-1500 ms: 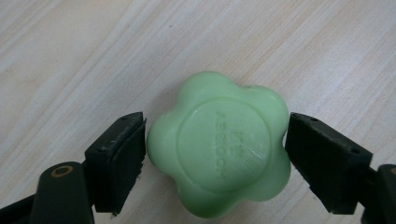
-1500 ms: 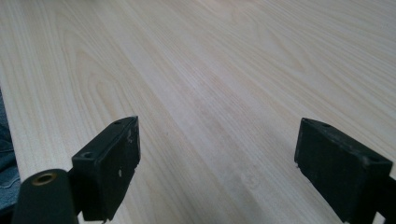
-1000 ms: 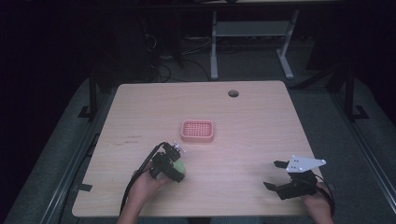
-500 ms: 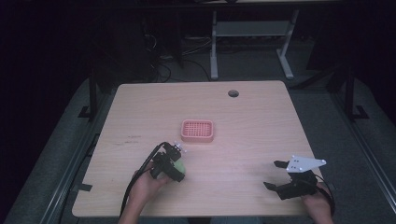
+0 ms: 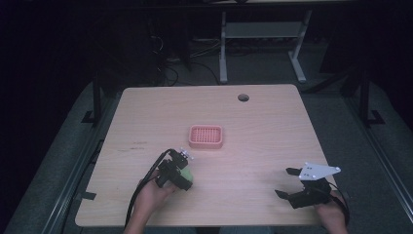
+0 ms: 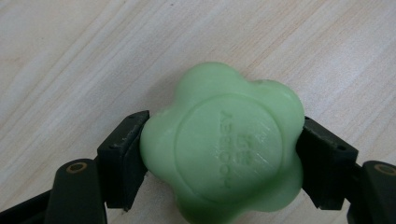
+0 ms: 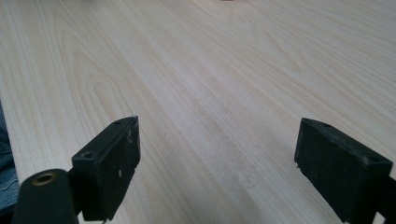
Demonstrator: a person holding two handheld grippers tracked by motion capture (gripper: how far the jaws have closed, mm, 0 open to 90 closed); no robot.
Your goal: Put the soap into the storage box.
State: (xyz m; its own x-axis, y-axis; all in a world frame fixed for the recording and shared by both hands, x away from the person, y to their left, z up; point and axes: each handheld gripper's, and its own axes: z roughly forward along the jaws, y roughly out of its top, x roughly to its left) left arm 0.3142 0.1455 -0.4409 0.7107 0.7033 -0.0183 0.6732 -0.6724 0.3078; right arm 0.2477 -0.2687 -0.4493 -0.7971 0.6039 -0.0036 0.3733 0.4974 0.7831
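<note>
We have the left gripper down at the near left of the table, and its jaws are clamped on the green soap. In the left gripper view each black pad presses a side of the flower-shaped bar, one at its left lobe, one at its right, with the stamped face turned up toward us. Wood grain runs right under it, so the soap sits at or just above the tabletop; we cannot tell whether it has cleared the surface.

Compared with a second ago, little moves in the high view. The left hand sits in nearly the same spot, perhaps turned a touch, and the green bar shows at the same place between the jaws. So we read this as the grip settling, not yet a carry.

The pink dish waits at the middle of the table, ahead and a little right of the soap, well apart from it, with its grid floor bare. That looks like the place the soap is bound for, and the lift and carry are all to come.

Over on the right, the right gripper rests near the front edge exactly where it was, jaws spread wide with nothing between them, bare wood showing in its own view. It takes no part for now.
</note>
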